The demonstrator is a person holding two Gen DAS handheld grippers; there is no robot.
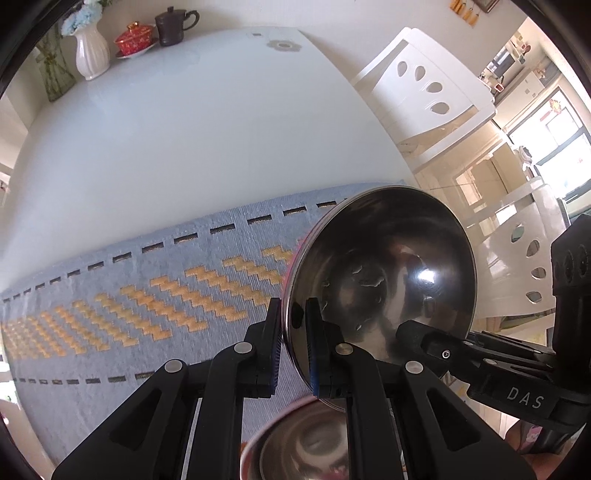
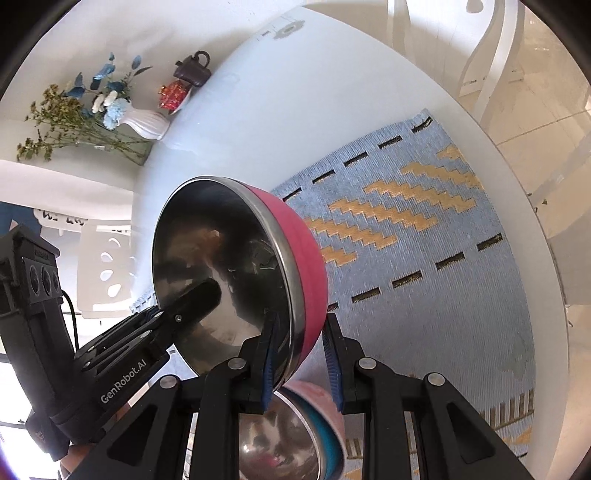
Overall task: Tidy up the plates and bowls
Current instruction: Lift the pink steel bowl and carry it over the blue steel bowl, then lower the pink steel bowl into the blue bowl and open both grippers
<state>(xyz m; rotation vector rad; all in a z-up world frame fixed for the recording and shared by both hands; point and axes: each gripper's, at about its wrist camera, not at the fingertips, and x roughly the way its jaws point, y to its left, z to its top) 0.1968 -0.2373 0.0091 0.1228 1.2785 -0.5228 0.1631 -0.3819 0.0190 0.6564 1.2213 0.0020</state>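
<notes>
A steel-lined bowl with a pink outside (image 1: 380,266) (image 2: 221,258) hangs tilted on its side above the blue placemat (image 1: 110,280) (image 2: 424,295). My left gripper (image 1: 293,314) is shut on its rim, one pad inside and one outside. My right gripper (image 2: 301,325) is shut on the opposite rim, with the pink wall between its pads. Each view shows the other gripper's finger inside the bowl: the right gripper (image 1: 417,332), the left gripper (image 2: 199,295). Below the held bowl sits a nested stack of steel bowls (image 1: 303,443) (image 2: 288,443) with pink and blue outsides, partly hidden by the fingers.
The white table (image 1: 184,129) (image 2: 295,92) carries a white vase with flowers (image 1: 90,51) (image 2: 144,123), a red lidded cup (image 1: 133,37) and a dark mug (image 1: 173,24) at its far edge. White chairs (image 1: 424,81) stand beside the table.
</notes>
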